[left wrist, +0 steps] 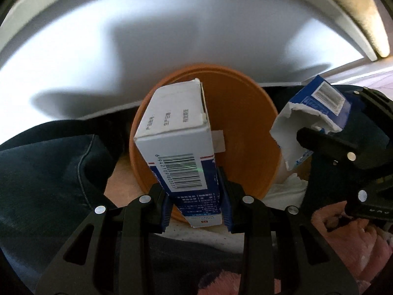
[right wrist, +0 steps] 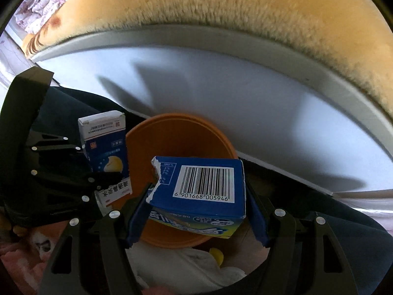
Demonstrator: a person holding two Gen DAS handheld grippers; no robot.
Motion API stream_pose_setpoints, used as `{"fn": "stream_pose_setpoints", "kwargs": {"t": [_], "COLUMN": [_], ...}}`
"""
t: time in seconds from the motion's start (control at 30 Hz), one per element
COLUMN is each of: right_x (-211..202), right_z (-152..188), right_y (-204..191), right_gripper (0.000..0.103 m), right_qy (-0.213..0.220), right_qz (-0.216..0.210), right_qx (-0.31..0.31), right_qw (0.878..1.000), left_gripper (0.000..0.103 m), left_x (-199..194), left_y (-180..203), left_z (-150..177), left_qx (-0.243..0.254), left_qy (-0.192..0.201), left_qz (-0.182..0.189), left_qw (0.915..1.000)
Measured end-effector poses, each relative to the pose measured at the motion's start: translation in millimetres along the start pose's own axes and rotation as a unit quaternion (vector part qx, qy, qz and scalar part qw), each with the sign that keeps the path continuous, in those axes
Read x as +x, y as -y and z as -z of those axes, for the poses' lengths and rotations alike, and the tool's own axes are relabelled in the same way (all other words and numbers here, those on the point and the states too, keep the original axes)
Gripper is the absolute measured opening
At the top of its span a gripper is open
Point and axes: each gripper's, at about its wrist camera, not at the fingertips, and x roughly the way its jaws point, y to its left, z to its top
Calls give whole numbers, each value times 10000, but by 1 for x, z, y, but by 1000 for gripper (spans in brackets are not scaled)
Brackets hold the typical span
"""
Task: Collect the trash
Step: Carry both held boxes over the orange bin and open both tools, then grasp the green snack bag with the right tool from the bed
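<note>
My left gripper is shut on a white and blue medicine box with a barcode, held upright over an orange round bin. My right gripper is shut on a torn blue box with a barcode, held over the same orange bin. The torn blue box and the right gripper show at the right of the left wrist view. The medicine box and the left gripper show at the left of the right wrist view.
A white panel with a grey edge stands behind the bin. A tan fuzzy cushion lies above it. Dark blue denim is at the left. White crumpled tissue and pink fabric lie below.
</note>
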Motion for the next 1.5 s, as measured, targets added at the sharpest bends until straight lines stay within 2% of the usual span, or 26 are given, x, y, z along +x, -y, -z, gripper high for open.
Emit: {"fn": "stream_pose_setpoints", "kwargs": {"t": [0.13, 0.17, 0.2, 0.27, 0.33, 0.57, 0.87, 1.03, 1.17, 1.4, 1.5], "right_x": [8, 11, 13, 14, 14, 9, -9, -31, -63, -129, -147], "right_z": [-3, -5, -5, -5, -4, -5, 8, 8, 3, -19, -35], "right_y": [1, 0, 2, 3, 7, 12, 20, 22, 24, 27, 38], "right_gripper": [72, 76, 81, 82, 86, 87, 87, 87, 87, 91, 92], "right_qy": [-145, -181, -218, -223, -201, -155, 68, 315, 695, 1582, 1956], "right_qz": [3, -12, -29, -58, -62, -61, -44, -84, -191, -178, -133], "right_qx": [34, 62, 100, 163, 213, 365, 493, 492, 496, 349, 480], "right_qw": [9999, 9998, 9997, 9996, 9996, 9992, 9988, 9983, 9962, 9866, 9794], "left_gripper": [33, 39, 55, 73, 73, 78, 79, 79, 79, 79, 87], "left_x": [8, 10, 11, 11, 10, 12, 3, -16, -46, -107, -129], "left_y": [-1, -2, -1, -3, -4, -4, -3, 8, 14, 20, 19], "left_z": [-1, -2, -5, -5, -6, -6, -2, -2, -2, -2, -4], "left_qx": [-127, -156, -179, -213, -216, -232, -246, -109, -39, -13, -47], "left_qy": [-153, -183, -214, -202, -207, -246, -48, 276, 796, 1802, 2198], "left_qz": [-66, -124, -166, -291, -298, -375, -504, -676, -771, -789, -866], "left_qw": [9998, 9996, 9995, 9991, 9991, 9987, 9984, 9973, 9938, 9805, 9717]}}
